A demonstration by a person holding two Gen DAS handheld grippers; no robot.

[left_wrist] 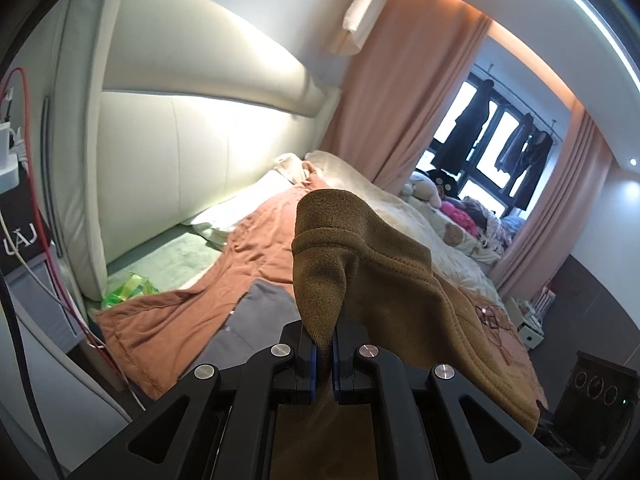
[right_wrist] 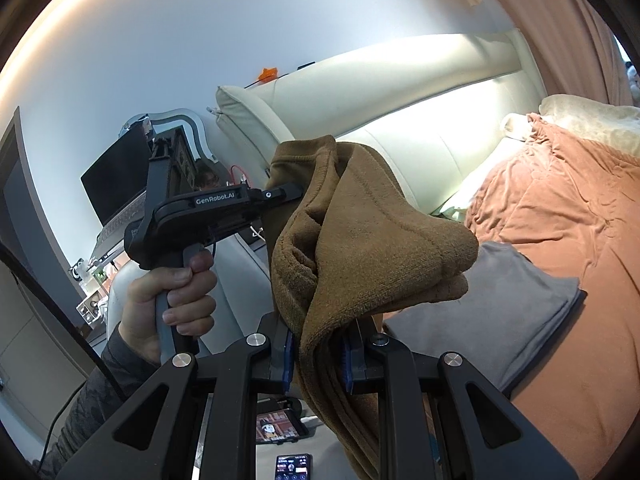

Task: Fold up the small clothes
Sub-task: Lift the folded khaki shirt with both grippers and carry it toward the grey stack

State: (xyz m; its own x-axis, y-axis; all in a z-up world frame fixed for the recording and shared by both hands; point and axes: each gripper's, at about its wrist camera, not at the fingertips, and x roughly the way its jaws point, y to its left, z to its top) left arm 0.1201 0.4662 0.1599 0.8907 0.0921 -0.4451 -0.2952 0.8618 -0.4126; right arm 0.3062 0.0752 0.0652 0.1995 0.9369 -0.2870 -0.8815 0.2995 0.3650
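The brown knit garment (left_wrist: 372,264) is up in the air, held off the bed (left_wrist: 452,240) between the two tools, its cloth bunched and sagging in heavy folds. The left claw (left_wrist: 324,354) is clenched tight on a narrow tongue of the fabric, blue pads (left_wrist: 313,364) pinching it from both sides. The right claw (right_wrist: 318,354) grips a thicker wad of the same garment (several layers of hem hang down between its pads (right_wrist: 286,354)), so its jaws stand a little apart around the cloth. In the right wrist view the person's left hand (right_wrist: 168,300) is wrapped round the handle of the other tool, dark sleeve (right_wrist: 100,392) showing. Below the garment lies a folded grey cloth (right_wrist: 504,308) on a rust-orange sheet (right_wrist: 560,220) spread over the bed. Beyond sit a cream padded headboard (left_wrist: 192,120), a white pillow (left_wrist: 240,208), pink curtains (left_wrist: 404,92) and soft toys (left_wrist: 428,190) by the window (left_wrist: 500,128).
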